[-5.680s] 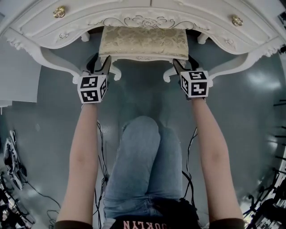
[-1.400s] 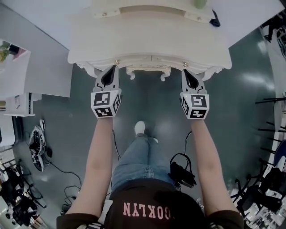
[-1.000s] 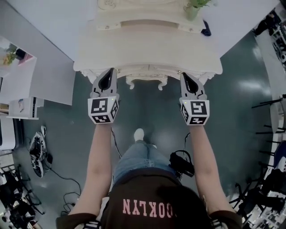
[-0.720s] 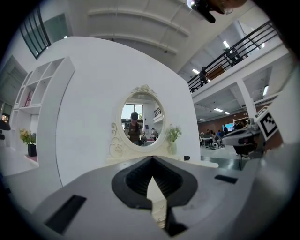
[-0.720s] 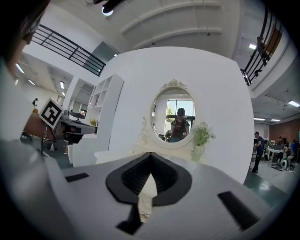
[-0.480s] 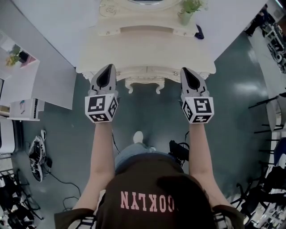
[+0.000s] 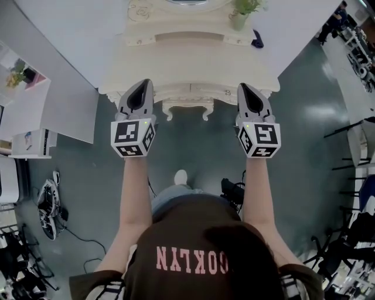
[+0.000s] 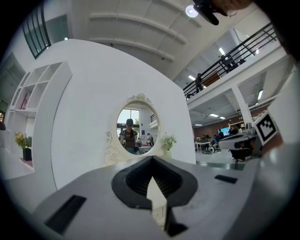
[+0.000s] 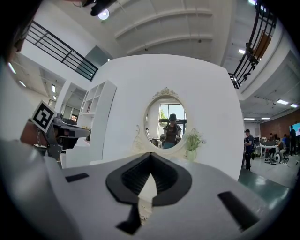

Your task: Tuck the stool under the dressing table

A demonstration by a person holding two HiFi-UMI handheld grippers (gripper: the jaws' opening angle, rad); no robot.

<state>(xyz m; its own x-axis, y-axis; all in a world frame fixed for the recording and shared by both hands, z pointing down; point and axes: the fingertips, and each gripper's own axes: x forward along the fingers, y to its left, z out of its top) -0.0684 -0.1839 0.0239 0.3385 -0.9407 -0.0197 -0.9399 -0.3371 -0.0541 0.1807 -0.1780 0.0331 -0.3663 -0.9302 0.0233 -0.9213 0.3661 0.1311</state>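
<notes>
The cream dressing table [image 7: 187,64] stands at the top of the head view. The stool [image 7: 186,107] sits under it; only its carved front rail and two front legs stick out past the table's edge. My left gripper [image 7: 143,82] and right gripper [image 7: 241,86] hang in the air in front of the table, one to each side of the stool, both shut with nothing in them and clear of the furniture. In the left gripper view the shut jaws [image 8: 151,161] point level at the oval mirror [image 8: 136,124]. The right gripper view shows the same, shut jaws [image 9: 150,157] toward the mirror [image 9: 165,124].
A potted plant [image 7: 239,16] and a small dark object [image 7: 256,40] rest on the table's back shelf. White shelving [image 7: 35,111] stands at left. Cables and gear [image 7: 47,199] lie on the floor at left, a black bag [image 7: 233,190] by the person's foot, chairs [image 7: 351,234] at right.
Both grippers have risen and drawn back from the table as the person stood up. The stool, partly out between the grippers in the earliest frame, now sits under the table.
</notes>
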